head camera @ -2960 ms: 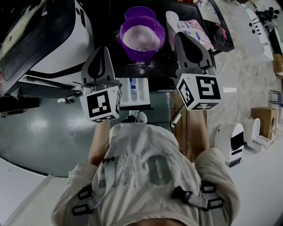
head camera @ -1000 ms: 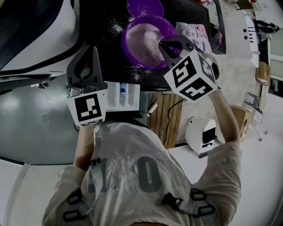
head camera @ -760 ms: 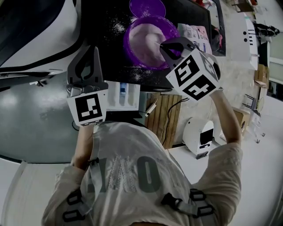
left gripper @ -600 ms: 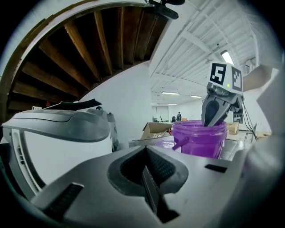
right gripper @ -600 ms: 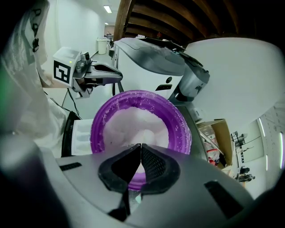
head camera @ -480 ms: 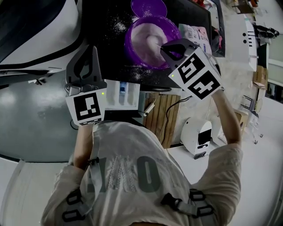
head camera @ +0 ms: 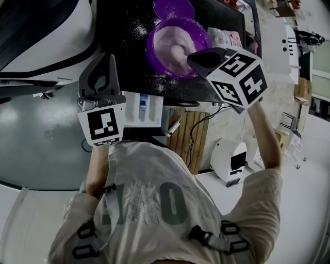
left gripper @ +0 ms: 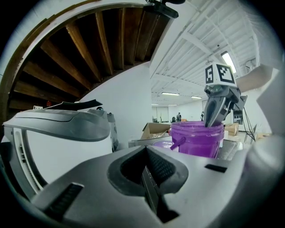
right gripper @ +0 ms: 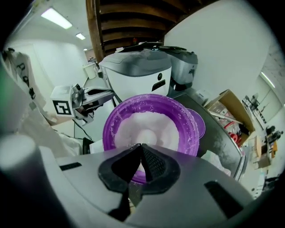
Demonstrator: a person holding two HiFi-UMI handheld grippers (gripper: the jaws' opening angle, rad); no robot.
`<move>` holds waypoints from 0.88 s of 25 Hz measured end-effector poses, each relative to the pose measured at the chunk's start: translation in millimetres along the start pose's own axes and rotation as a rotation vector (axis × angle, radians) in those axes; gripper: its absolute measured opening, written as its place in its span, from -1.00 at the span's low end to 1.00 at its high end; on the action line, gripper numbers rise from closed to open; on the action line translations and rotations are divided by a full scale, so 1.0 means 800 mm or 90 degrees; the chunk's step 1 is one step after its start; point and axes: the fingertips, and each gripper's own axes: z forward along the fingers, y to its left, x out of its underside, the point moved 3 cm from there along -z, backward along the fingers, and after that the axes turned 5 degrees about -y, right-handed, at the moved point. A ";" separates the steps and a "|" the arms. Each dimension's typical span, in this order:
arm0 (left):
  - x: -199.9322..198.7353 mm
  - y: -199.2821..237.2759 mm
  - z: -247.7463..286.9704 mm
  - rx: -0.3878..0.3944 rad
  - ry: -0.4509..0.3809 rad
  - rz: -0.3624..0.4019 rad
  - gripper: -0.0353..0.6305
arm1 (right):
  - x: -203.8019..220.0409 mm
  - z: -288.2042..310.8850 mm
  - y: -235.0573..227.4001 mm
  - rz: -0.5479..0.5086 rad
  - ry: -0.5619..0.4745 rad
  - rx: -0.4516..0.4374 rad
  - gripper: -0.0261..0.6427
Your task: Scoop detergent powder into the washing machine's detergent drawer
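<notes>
On the washer's black top [head camera: 116,46], the powder [head camera: 172,38] is sitting heaped in the purple tub [head camera: 153,51], and the white scoop [head camera: 180,51] is resting with its bowl in the middle of it. We are pinching the scoop's handle in the right gripper [head camera: 193,55], whose jaws are pressing together above the tub's near rim and pointing down into the powder. The drawer [head camera: 147,111] is standing pulled out below the top's front edge, near the tub but apart from it, its compartments facing up, 1 of them blue. We are holding the left gripper [head camera: 107,61] just beside the drawer, on its left, with its 2 jaws clenched on nothing. Loose grains are lying scattered on the top around the tub, and the tub's lid [head camera: 172,7] is resting behind it.

We are judging this to be the loading step: the scoop is digging in, and nothing is reaching the drawer yet. Next we are needing to lift the scoop level, carry it over the tub's rim toward the drawer, and tip it over 1 compartment without shedding more grains.
</notes>
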 end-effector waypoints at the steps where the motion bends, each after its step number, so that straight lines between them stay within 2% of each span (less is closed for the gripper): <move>1: 0.000 0.000 -0.001 -0.001 0.000 0.000 -0.83 | 0.001 0.000 -0.002 0.024 -0.006 -0.004 -0.89; 8: -0.003 0.001 -0.008 -0.002 -0.003 0.001 -0.83 | 0.003 -0.011 -0.012 0.193 -0.063 -0.037 -0.89; 16: -0.011 0.000 -0.017 -0.003 -0.010 0.003 -0.83 | -0.004 -0.027 -0.018 0.450 -0.204 -0.127 -0.89; 18: -0.013 -0.001 -0.019 -0.003 -0.012 0.005 -0.83 | 0.000 -0.027 -0.020 0.478 -0.233 -0.146 -0.89; 22: -0.022 -0.003 -0.023 -0.002 -0.019 0.015 -0.83 | -0.002 -0.032 -0.018 0.500 -0.253 -0.137 -0.89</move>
